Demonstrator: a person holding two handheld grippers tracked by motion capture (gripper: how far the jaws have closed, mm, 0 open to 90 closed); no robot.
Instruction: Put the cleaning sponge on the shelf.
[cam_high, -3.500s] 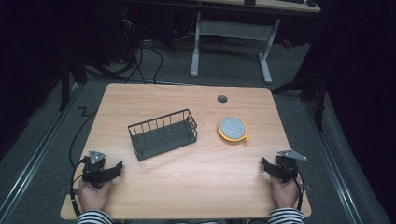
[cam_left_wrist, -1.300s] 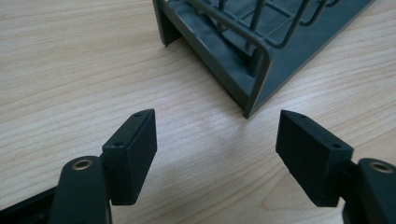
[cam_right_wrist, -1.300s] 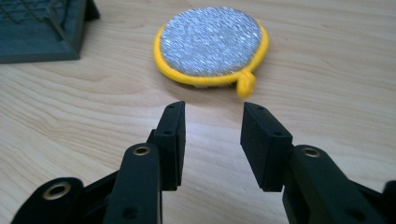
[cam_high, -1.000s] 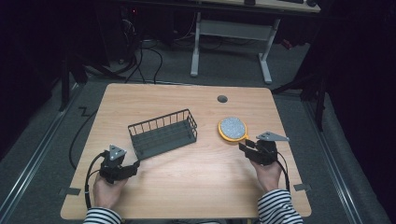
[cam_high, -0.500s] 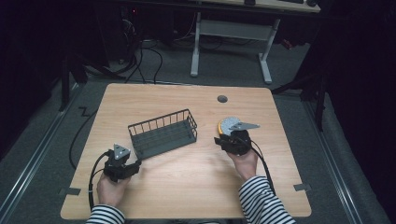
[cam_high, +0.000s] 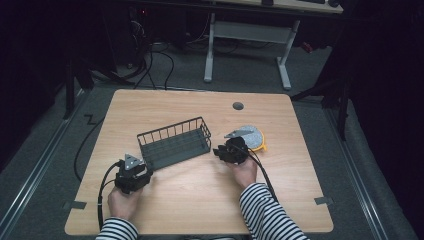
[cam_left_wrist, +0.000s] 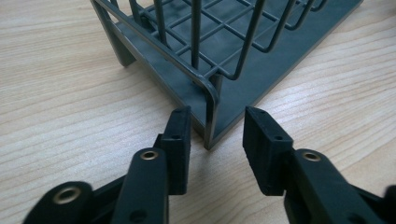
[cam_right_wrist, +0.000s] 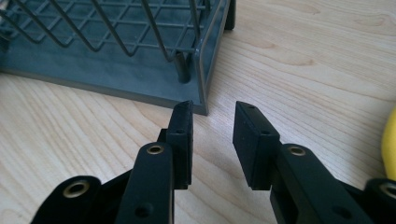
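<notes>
Your desk (cam_high: 165, 210) carries a grey wire basket (cam_high: 175, 141) at its middle, lying slantwise, with a yellow-rimmed dish (cam_high: 254, 137) just to the basket's right. Your left gripper (cam_left_wrist: 212, 130) sits at the basket's near left corner; its jaws have been closing, the corner post between them, not yet pinched. Your right gripper (cam_right_wrist: 212, 123) faces the near right corner, jaws closing, released, holding nothing.
</notes>
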